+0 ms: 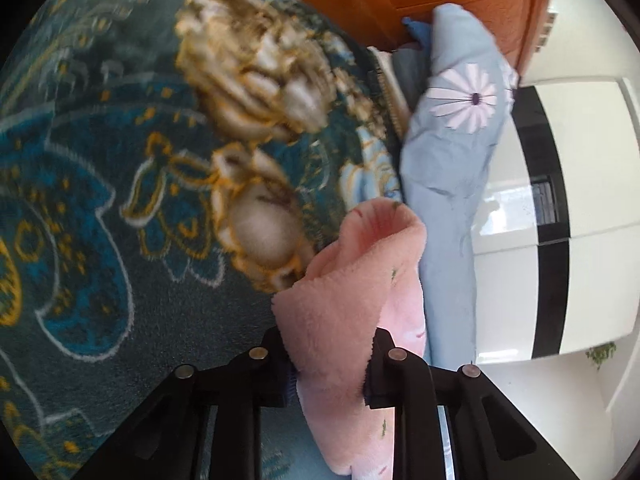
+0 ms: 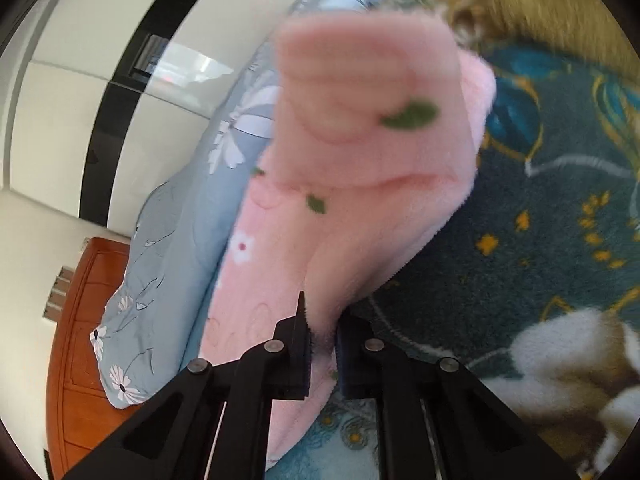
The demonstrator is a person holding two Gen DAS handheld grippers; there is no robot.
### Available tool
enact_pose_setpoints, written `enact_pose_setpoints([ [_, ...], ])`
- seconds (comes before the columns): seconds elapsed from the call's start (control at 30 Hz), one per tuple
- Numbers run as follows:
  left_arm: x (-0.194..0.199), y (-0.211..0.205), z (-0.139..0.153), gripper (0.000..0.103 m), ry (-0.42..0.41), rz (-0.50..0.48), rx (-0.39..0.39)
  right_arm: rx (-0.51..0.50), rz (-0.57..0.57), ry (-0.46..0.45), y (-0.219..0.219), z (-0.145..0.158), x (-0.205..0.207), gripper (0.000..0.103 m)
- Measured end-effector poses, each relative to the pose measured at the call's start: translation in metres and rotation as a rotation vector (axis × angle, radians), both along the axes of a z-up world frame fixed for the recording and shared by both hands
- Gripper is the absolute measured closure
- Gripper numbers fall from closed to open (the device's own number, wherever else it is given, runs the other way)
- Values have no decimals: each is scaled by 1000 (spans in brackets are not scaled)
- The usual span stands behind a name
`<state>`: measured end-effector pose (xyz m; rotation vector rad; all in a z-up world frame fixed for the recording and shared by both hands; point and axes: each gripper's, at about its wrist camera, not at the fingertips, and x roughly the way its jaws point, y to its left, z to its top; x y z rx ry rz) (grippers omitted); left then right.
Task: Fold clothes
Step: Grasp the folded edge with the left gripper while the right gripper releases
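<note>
A pink fleece garment [image 1: 352,292] is held clenched in the left gripper [image 1: 330,364] and the right gripper [image 2: 322,344], raised above a patterned blanket [image 1: 120,200]. Mid-fold, apparently; lowering it evenly seems needed next.

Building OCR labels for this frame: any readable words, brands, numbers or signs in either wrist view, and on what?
None readable in either view.
Pink fleece garment: printed flowers and green leaves only, no text or tag showing.
Blue floral quilt: daisy print only.
Patterned blanket: ornament only, partly motion-blurred.
Dark panel on the white wardrobe: too small and glared to tell.
</note>
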<state>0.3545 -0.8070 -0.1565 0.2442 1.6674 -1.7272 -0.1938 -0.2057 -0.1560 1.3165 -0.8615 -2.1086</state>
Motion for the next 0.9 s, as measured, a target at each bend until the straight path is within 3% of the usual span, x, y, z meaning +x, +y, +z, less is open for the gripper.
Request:
enact_pose_setpoints([
  [0.13, 26, 5, 40, 78, -50, -22, -93, -11, 95, 54, 15, 30, 39, 93],
  [0.23, 63, 7, 65, 78, -151, -8, -169, -4, 191, 43, 30, 30, 87, 93],
  [0.3, 93, 4, 71, 78, -218, 8, -173, -3, 243, 30, 40, 22, 118, 93],
  [0.47, 142, 0, 49, 78, -256, 46, -101, 20, 310, -33, 54, -10, 165, 93],
  [0.63, 170, 5, 7, 75, -240, 51, -6, -25, 264, -59, 72, -23, 164, 90],
  [0.7, 168, 8, 6, 66, -273, 41, -1, -12, 225, -33, 87, -20, 161, 83],
  [0.73, 167, 10, 6, 62, -289, 35, 1, 0, 187, -10, 97, -17, 160, 74],
  [0.77, 166, 13, 11, 55, -328, 36, -2, 12, 147, 14, 108, -13, 158, 66],
  [0.83, 160, 20, 22, 50, -408, 38, -25, 5, 65, 41, 126, -10, 150, 59],
  [0.9, 150, 34, 43, 46, -526, 53, -90, 4, 1, 50, 140, -10, 138, 59],
])
